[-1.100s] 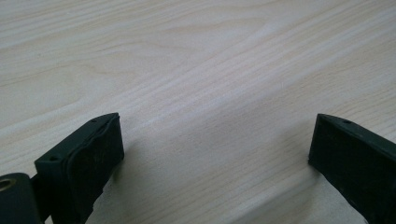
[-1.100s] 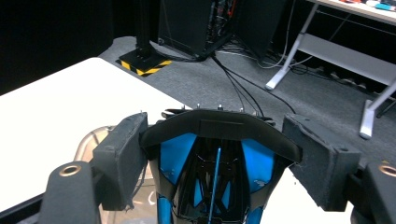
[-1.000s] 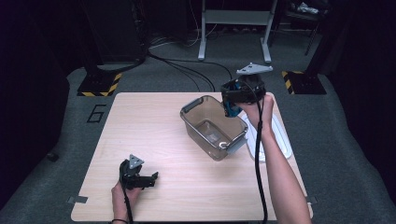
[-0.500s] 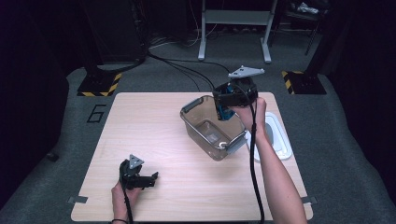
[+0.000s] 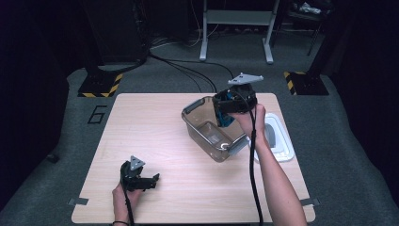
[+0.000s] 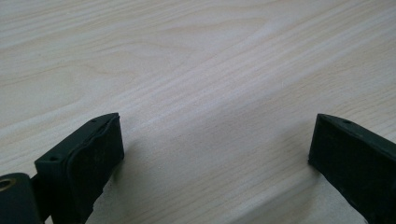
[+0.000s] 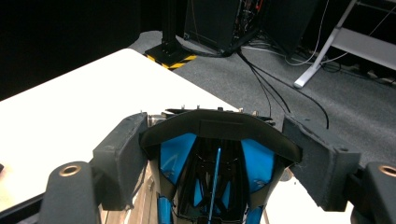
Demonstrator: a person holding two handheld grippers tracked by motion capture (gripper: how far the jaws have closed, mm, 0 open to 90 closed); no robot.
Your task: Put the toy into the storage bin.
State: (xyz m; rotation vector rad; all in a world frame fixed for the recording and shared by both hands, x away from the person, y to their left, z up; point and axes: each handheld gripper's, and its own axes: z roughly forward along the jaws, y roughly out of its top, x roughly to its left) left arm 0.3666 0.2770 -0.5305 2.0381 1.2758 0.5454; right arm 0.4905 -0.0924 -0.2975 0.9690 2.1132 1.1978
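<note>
Gripping a blue-and-black tool (image 7: 215, 172) between its jaws, the right gripper (image 5: 226, 117) hangs over the clear bin (image 5: 207, 133) near the table's (image 5: 155, 122) right edge; the left gripper (image 5: 149, 181), jaws spread, rests empty by the near-left corner.

A recording lab: beyond the wooden table (image 5: 155, 127), hazard-striped stand bases (image 5: 99, 84), floor cables (image 5: 188, 66) and dark equipment racks (image 7: 224, 23).

The container (image 5: 211, 129) stands on the table (image 5: 155, 117), right of centre; a lid (image 5: 280, 139) lies just right of it; the left gripper (image 5: 141, 181) rests at the near left, well apart from both.
</note>
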